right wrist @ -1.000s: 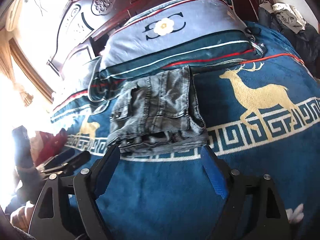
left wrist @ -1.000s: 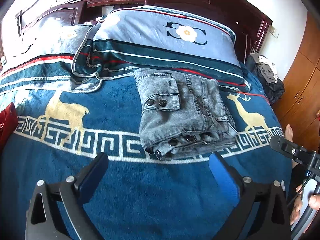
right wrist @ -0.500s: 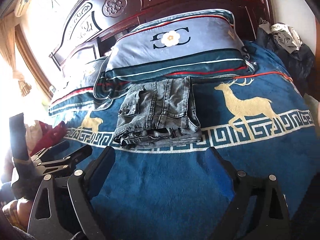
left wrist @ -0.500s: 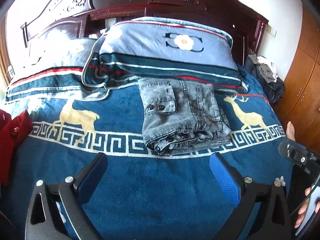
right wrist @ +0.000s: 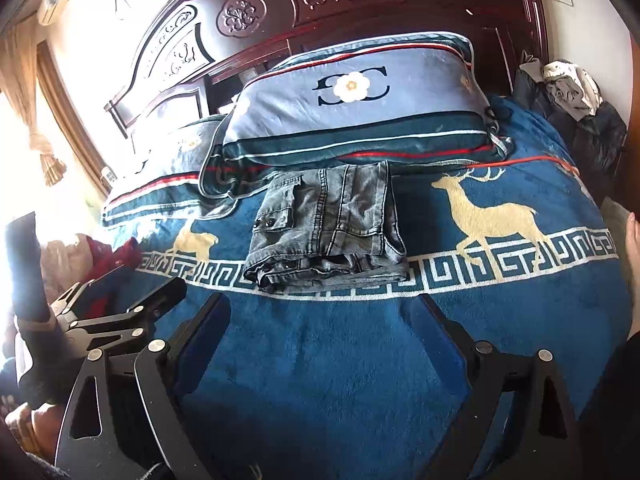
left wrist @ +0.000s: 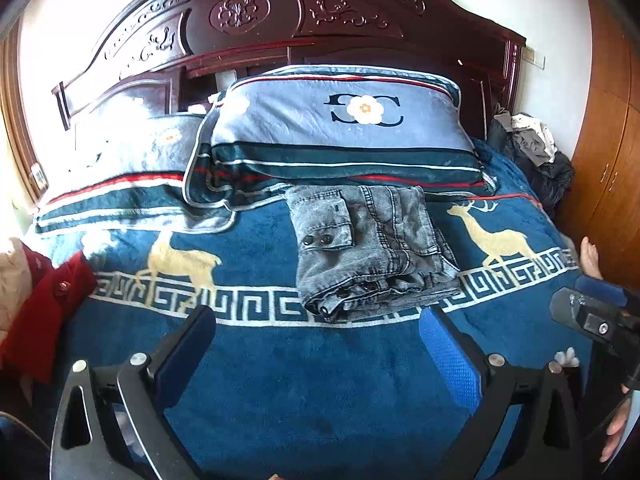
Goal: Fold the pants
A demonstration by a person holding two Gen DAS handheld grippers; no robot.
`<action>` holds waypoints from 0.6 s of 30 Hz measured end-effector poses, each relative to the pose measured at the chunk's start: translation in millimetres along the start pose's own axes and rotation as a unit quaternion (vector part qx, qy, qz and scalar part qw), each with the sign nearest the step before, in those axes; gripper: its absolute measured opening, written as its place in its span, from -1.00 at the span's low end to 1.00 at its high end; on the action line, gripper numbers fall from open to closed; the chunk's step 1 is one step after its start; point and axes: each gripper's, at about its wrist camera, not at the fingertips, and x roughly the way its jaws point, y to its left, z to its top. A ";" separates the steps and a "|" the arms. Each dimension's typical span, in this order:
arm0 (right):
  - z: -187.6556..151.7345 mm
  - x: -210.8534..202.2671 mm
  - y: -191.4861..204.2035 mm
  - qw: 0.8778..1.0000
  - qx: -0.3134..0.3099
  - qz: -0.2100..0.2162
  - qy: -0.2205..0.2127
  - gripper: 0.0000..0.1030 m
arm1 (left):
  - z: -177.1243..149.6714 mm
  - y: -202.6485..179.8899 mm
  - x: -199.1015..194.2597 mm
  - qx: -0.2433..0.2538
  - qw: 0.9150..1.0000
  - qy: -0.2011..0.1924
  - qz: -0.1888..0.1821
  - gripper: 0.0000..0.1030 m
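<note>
Grey washed denim pants (left wrist: pixel 368 248) lie folded into a compact rectangle on the blue deer-patterned blanket (left wrist: pixel 312 384), just in front of the pillows; they also show in the right wrist view (right wrist: pixel 326 228). My left gripper (left wrist: pixel 316 332) is open and empty, held above the blanket well short of the pants. My right gripper (right wrist: pixel 324 316) is open and empty too, also short of the pants. The right gripper's body shows at the left view's right edge (left wrist: pixel 596 316), and the left gripper's body at the right view's left (right wrist: pixel 120 316).
Two blue-grey pillows (left wrist: pixel 340 128) lean on a carved dark wooden headboard (left wrist: pixel 280 16). A red garment (left wrist: pixel 44 304) lies at the bed's left edge. Dark clothes (left wrist: pixel 536 156) are piled at the back right. A wooden wardrobe (left wrist: pixel 608 152) stands on the right.
Both grippers have pulled back and up from the folded pants, so more of the bed and headboard shows. The pants have not moved. Both grippers stay open.
</note>
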 end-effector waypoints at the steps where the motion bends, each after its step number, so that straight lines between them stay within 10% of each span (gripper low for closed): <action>1: 0.1 -1.5 0.3 1.000 -0.001 -0.001 0.000 0.78 | 0.2 -1.8 -2.0 0.005 1.000 -0.003 0.005 0.99; 18: 4.9 -21.1 6.6 1.000 -0.013 -0.010 -0.006 0.79 | 4.7 -6.9 -24.0 -0.004 1.000 -0.017 -0.013 0.99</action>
